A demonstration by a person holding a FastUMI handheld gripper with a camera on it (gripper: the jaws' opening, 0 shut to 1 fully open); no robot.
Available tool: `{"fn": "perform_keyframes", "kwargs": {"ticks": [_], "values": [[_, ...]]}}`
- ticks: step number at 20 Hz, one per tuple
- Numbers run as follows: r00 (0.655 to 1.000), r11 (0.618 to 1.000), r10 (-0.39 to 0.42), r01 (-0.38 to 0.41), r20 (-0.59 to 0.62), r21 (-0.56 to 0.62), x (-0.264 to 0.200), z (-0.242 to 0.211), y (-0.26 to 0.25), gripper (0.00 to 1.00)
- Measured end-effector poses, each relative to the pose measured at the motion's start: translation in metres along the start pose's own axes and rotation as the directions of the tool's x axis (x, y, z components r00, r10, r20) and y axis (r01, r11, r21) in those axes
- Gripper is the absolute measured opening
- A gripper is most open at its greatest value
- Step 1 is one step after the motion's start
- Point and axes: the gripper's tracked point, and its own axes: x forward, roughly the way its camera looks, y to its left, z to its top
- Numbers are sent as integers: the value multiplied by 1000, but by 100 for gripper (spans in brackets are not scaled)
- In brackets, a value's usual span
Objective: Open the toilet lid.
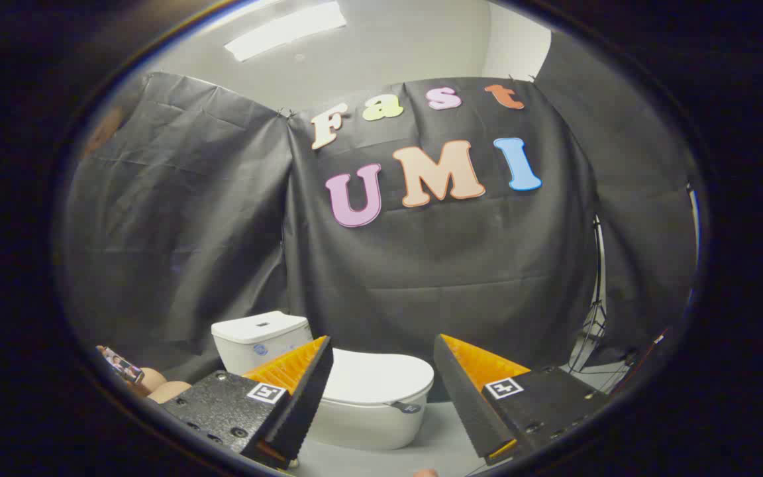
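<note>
The white oval plastic toilet lid (376, 376) lies closed and flat on the white ceramic bowl (368, 424), at 12 o'clock beyond my fingers and framed in the gap between them. My hand-held gripper (383, 354) has its orange-faced black fingers (305, 381) spread apart, holding nothing, clear of the lid. The white rectangular cistern (259, 339) stands behind the bowl at 11 o'clock, against the black cloth wall (421, 278).

Gripper (381, 371) fingers spread apart, empty; white ceramic toilet (368, 404) beyond them, flat white lid (378, 376) down.
</note>
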Motion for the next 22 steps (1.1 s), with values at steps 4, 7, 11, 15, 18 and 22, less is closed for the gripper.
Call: {"fn": "perform_keyframes", "kwargs": {"ticks": [4, 7, 11, 15, 18, 22], "values": [[1000, 1000, -13, 13, -28, -15, 2, -5, -3, 93], [998, 1000, -17, 16, -57, -19, 4, -11, -3, 93], [997, 999, -21, 19, -72, -27, 4, -14, -3, 93], [996, 999, -37, 35, -86, -14, 6, -17, -8, 93], [990, 998, -56, 55, -128, -16, 11, -29, -11, 94], [967, 998, -62, 64, -248, 3, 25, -55, -15, 94]]}}
